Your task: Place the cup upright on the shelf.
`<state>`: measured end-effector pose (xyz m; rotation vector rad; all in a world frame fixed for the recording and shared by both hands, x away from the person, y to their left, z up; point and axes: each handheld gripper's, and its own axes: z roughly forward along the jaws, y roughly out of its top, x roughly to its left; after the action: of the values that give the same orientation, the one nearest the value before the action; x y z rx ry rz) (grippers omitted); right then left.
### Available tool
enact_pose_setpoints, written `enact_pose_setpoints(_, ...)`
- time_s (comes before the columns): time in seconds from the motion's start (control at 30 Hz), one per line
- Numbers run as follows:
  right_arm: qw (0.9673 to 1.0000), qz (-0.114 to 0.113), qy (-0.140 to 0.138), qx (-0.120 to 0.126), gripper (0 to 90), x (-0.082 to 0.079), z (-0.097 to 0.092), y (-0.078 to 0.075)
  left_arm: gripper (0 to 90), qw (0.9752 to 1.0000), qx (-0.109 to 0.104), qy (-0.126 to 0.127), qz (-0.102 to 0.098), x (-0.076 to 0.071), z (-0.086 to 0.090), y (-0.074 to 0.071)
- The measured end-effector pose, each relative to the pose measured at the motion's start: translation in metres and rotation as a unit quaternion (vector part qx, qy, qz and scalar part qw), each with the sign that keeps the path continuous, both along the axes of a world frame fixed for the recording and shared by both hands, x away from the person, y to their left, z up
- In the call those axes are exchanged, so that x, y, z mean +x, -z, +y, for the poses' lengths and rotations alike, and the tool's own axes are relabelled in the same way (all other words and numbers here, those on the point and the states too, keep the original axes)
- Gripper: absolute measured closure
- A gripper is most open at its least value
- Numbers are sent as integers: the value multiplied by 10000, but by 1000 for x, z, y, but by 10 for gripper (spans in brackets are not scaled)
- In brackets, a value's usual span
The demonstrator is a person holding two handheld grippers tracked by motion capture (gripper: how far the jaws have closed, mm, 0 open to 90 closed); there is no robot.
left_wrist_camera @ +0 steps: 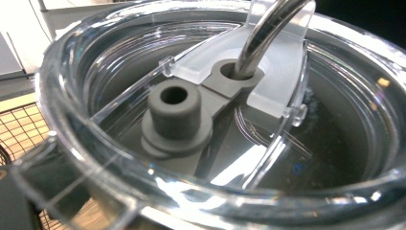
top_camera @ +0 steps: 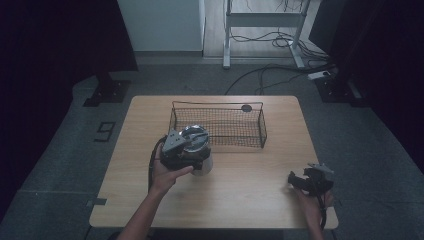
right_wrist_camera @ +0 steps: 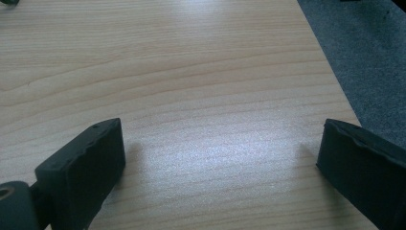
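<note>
Holding my left gripper [top_camera: 192, 150] at a clear-lidded tumbler [top_camera: 197, 150] on the counter [top_camera: 240, 190], just near of the wire basket [top_camera: 220, 125], I could not tell how its jaws stood; up close the clear lid [left_wrist_camera: 95, 76] carried a grey stopper [left_wrist_camera: 174, 112] and a metal straw [left_wrist_camera: 263, 33]; my right gripper [right_wrist_camera: 220, 158] rested released, jaws wide apart, near the counter's right near corner.

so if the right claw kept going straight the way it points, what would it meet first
Probably nothing: the right claw sits open over bare table, and the way ahead looks free as far as its view shows.
</note>
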<state>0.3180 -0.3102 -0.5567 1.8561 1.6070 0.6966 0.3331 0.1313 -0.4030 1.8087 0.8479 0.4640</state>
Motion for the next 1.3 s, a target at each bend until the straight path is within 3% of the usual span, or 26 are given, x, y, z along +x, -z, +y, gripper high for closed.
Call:
enact_pose_setpoints(0.2, 10000, -2, 7, -2, 25, 0, 0, 0, 36, 10000, -36, -52, 10, 8, 0, -5)
enact_pose_setpoints(0.57, 10000, -6, 5, -5, 26, 0, 0, 0, 36, 9998, -43, -92, -151, 18, -3, -17)
enact_pose_setpoints(1.3, 10000, -11, -1, -5, 28, 0, 0, 0, 36, 9997, -19, -222, -66, 37, -6, -21)
